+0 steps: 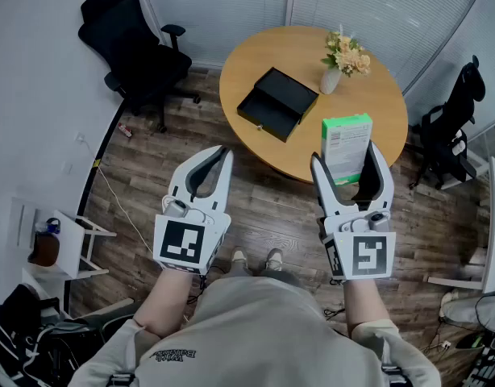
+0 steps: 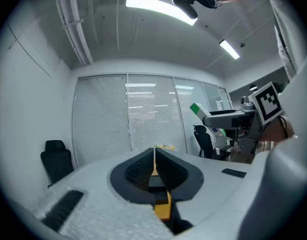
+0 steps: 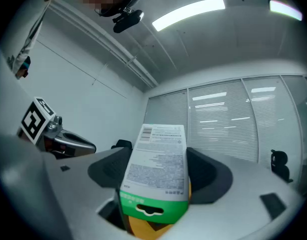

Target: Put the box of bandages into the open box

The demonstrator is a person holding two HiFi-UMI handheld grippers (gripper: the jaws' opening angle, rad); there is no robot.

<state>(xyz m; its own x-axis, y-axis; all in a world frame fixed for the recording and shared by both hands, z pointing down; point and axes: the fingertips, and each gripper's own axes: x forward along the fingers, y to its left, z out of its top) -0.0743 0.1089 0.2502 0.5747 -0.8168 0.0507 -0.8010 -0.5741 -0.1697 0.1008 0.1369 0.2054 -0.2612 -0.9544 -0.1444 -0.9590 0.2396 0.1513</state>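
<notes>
**Clerk:** Item one, the right gripper (image 1: pixel 347 158)?

**Keeper:** Right of centre in the head view. Jaws were spread wide and clamped on the box of bandages (image 1: pixel 347 139), one pad on each broad side. The box stood upright with its green end on top and was held in the air, not resting on anything.

**Clerk:** Its place relative to the open box (image 1: pixel 277 103)?

**Keeper:** Lower right of it in the frame and well apart, overlapping the near edge of the round wooden bench (image 1: pixel 376 103). The open box was black and lay on the bench with its lid back. Its inside was dark, possibly empty; I could not tell.

**Clerk:** Item two, the left gripper (image 1: pixel 222 151)?

**Keeper:** Left of centre, over the wood floor (image 1: pixel 264 208). Jaws were together with nothing between them.

**Clerk:** Sundries?

**Keeper:** A vase of flowers (image 1: pixel 343 61) on the bench behind the open box, and a black office chair (image 1: pixel 131 43) at upper left.
</notes>
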